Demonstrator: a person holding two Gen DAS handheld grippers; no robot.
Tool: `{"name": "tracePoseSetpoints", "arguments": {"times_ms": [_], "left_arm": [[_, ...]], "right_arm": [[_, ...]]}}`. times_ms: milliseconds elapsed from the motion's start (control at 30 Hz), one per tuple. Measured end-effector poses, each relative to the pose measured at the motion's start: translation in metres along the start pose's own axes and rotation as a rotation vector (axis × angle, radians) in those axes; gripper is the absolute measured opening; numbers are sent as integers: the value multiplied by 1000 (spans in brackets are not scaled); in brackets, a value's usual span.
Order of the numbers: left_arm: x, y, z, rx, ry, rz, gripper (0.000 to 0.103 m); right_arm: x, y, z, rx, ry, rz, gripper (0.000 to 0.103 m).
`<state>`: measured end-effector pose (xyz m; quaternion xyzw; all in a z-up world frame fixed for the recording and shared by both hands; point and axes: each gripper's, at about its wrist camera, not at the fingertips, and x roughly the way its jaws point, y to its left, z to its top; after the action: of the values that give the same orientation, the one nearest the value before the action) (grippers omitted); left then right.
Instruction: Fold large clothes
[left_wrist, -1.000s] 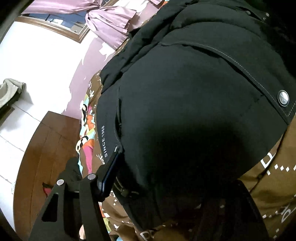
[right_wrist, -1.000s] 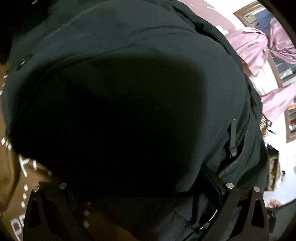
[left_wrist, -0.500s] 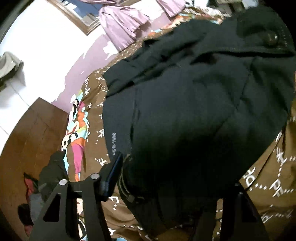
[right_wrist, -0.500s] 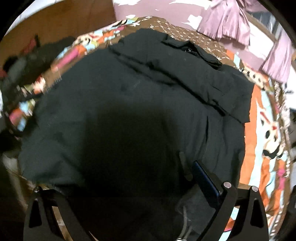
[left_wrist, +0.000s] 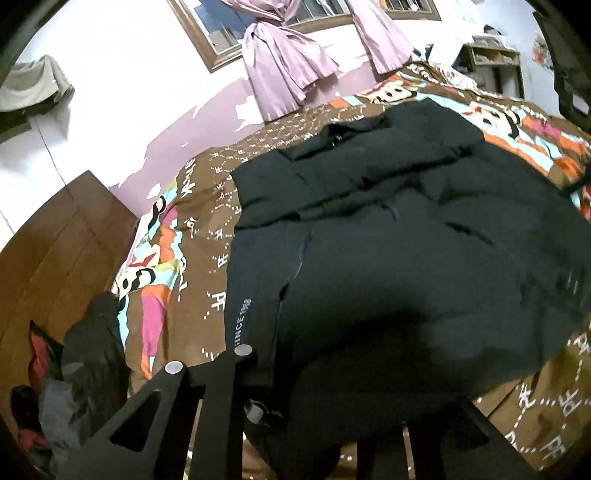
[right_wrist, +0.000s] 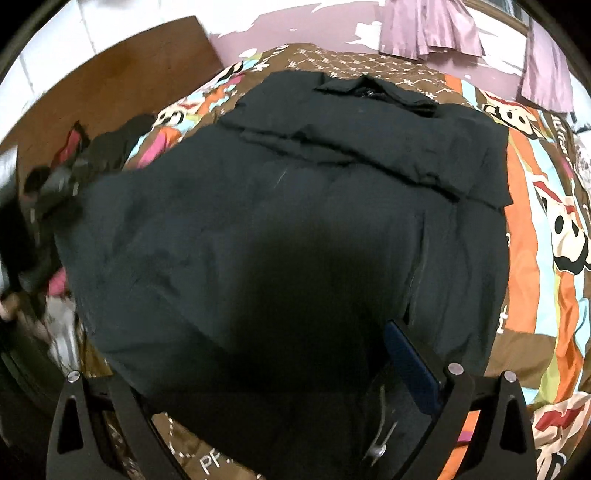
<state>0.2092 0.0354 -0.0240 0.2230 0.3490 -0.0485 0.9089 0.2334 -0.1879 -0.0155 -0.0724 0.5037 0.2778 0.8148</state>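
Left wrist view: black jacket (left_wrist: 388, 240) lies lengthwise, collar toward the curtains (left_wrist: 288, 70), hem clenched in both grippers.

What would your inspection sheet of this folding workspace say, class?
Surface: patterned bed cover, brown with bright patches.
Job's things: black jacket spread over the cover, its near hem raised at the tongs.
Clutter: heap of dark clothes beside the bed.
Grippers: left tongs have just been closing, with jacket cloth between them; grip not clear. Right tongs have cloth draped between them; grip not clear.
Cables: nothing seen.
Surroundings: pink curtains at a window, wooden panel against the wall.
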Motion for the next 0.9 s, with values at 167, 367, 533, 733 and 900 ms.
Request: {"name": "tracePoseSetpoints", "arguments": {"times_ms": [167, 367, 533, 733, 900], "left_arm": [[2, 5, 16, -12, -14, -12, 14], [4, 17, 22, -61, -2, -47, 13], [5, 20, 17, -64, 4, -61, 13], [5, 20, 13, -74, -3, -82, 13], [7, 27, 8, -106, -2, -114, 14]], "right_arm": [[7, 39, -44, -118, -19, -49, 102], [41, 86, -73, -354, -15, -348, 102], [68, 67, -73, -318, -1, -552, 88], [36, 46, -54, -204, -94, -555, 28], [-34, 26, 0, -30, -262, -422, 21]]}}
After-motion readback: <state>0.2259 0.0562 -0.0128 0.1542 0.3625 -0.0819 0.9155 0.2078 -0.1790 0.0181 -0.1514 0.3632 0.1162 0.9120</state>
